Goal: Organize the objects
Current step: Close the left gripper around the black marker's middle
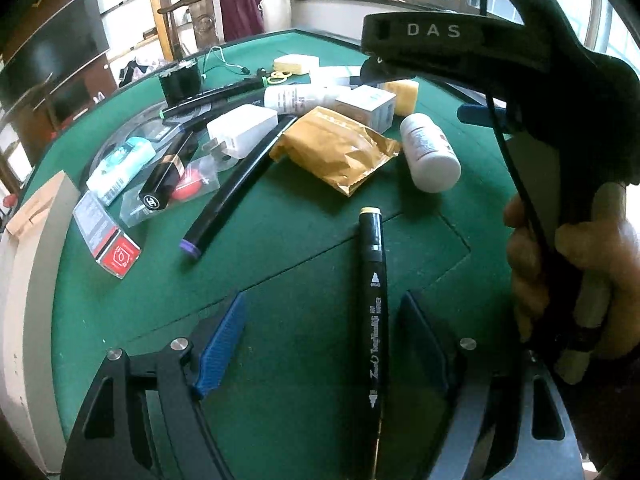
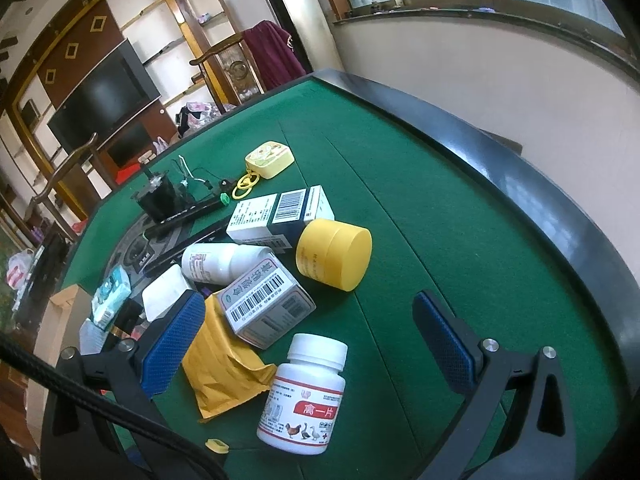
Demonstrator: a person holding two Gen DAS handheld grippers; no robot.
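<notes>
Two wrist views of one sorting moment on a green felt table (image 1: 304, 240). Left view, reading from the left: a pale box (image 1: 36, 280) stands at the table's edge, a likely receptacle for sorted items, though its inside is hidden. Next comes the unsorted heap: a red-ended carton (image 1: 108, 240), a purple-capped marker (image 1: 236, 184), a white charger (image 1: 242, 128) and a crumpled yellow pouch (image 1: 336, 148), lying across one another as if tipped out together. A black marker (image 1: 372, 300) lies apart from the heap, flat on the felt and lengthwise between the blue pads of the left gripper (image 1: 320, 344). The jaws stand wide; neither pad touches the pen, which rests nearer the right-hand pad. Judged from this, the pen lies free and not gripped. At far right a hand (image 1: 576, 280) holds the handle of the other tool.

Right view, same order: the right gripper (image 2: 316, 344) is likewise spread, nothing pressed between its pads. A white pill bottle (image 2: 304, 392) lies on its side between and just below the pads, touching neither; a grey barcoded box (image 2: 268, 308) and the pouch sit toward the left pad, and a yellow jar (image 2: 334, 254) lies beyond. The bottle seems the nearest candidate for a grasp.
</notes>
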